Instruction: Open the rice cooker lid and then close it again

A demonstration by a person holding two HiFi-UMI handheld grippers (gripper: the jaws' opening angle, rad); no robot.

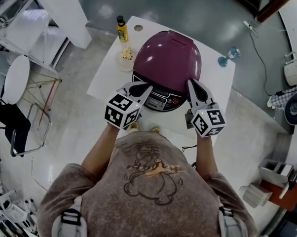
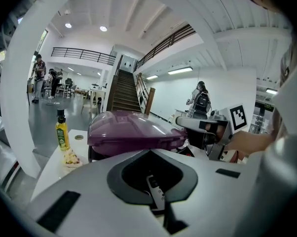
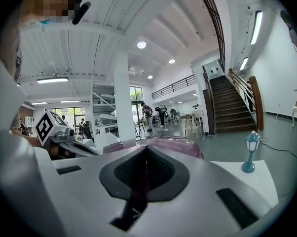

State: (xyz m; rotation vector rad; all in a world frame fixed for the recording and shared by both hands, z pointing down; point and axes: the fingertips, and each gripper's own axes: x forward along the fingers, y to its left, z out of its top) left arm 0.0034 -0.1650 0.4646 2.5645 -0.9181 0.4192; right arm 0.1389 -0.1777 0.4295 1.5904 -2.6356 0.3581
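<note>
The rice cooker stands on the white table with its purple lid down over the body and its control panel facing me. My left gripper is shut at the cooker's front left corner, its tip by the lid's edge above the panel. My right gripper is shut at the front right corner, its tip against the lid's rim. The left gripper view shows the lid just beyond the closed jaws, with the right gripper across from it. In the right gripper view the lid lies just past the tips.
A yellow oil bottle and a small plate of food stand at the table's far left. At its far right corner is a small blue lamp figurine. Chairs stand on the floor to the left.
</note>
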